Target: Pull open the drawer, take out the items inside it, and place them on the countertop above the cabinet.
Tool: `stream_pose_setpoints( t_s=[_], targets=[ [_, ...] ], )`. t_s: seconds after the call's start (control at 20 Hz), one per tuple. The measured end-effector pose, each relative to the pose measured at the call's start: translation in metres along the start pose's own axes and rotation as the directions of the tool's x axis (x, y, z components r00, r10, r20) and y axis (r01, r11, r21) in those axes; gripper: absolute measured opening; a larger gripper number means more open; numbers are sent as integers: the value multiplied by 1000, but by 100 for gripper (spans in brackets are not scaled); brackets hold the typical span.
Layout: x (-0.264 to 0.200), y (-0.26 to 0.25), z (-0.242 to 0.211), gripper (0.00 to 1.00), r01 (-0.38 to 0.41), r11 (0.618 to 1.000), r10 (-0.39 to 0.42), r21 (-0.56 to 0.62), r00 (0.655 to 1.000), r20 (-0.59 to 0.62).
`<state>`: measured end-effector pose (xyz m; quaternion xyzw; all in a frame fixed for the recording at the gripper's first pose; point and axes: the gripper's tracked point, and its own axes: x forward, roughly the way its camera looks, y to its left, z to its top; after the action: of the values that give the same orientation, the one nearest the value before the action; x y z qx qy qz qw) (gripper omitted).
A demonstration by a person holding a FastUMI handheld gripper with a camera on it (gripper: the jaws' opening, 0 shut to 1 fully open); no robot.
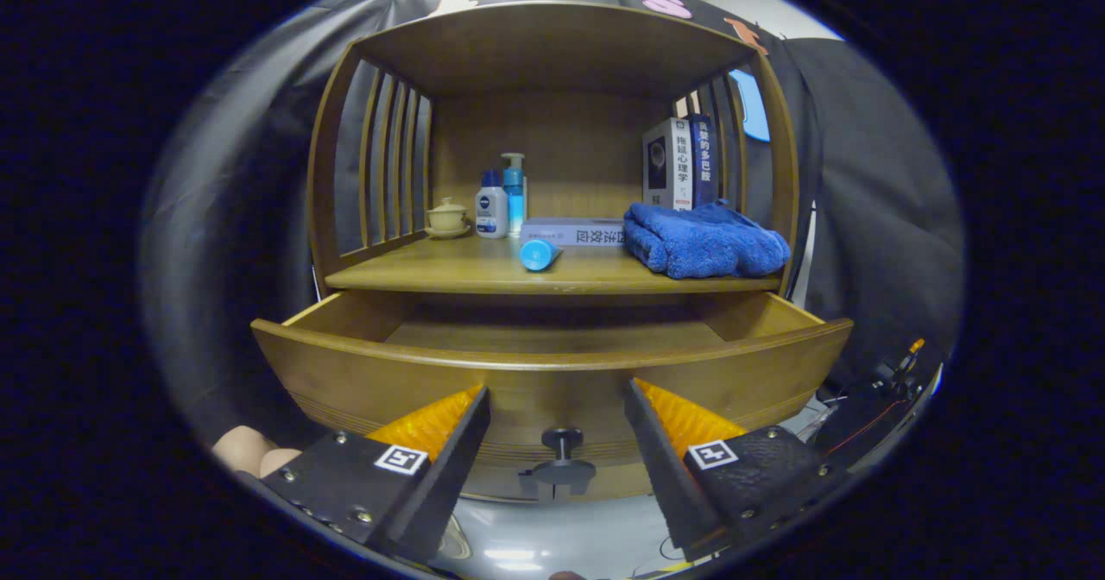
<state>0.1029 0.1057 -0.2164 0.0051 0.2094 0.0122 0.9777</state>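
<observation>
The drawer (552, 373) of the wooden cabinet (552, 53) is seen pulled out toward the gripper (557, 407), whose two fingers are spread wide apart and grip nothing. The small round knob (562, 455) on the drawer front sits between the fingers without being touched by either. Only the far part of the drawer's floor is visible, and it looks bare; the near part is hidden behind the drawer front, so it cannot be told whether anything lies there.

On the countertop (449, 274) above, a blue towel (704, 239) is heaped at the right, with a blue-capped tube (539, 255) lying near the middle edge and a flat box (574, 231) behind it. Farther back, two bottles (501, 200) and a lidded cup (447, 216) are set at the left, and upright books (679, 164) at the right.

The drawer is judged stiff and fairly heavy, best taken by its knob. Any remaining item would have to be reached over the front from above.
</observation>
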Motion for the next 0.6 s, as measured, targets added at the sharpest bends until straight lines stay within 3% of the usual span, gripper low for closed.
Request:
stream_pose_setpoints(
  t_s=[0.6],
  targets=[
    [8,-2,1,94,-23,1000,23,16,1000,2]
  ],
)
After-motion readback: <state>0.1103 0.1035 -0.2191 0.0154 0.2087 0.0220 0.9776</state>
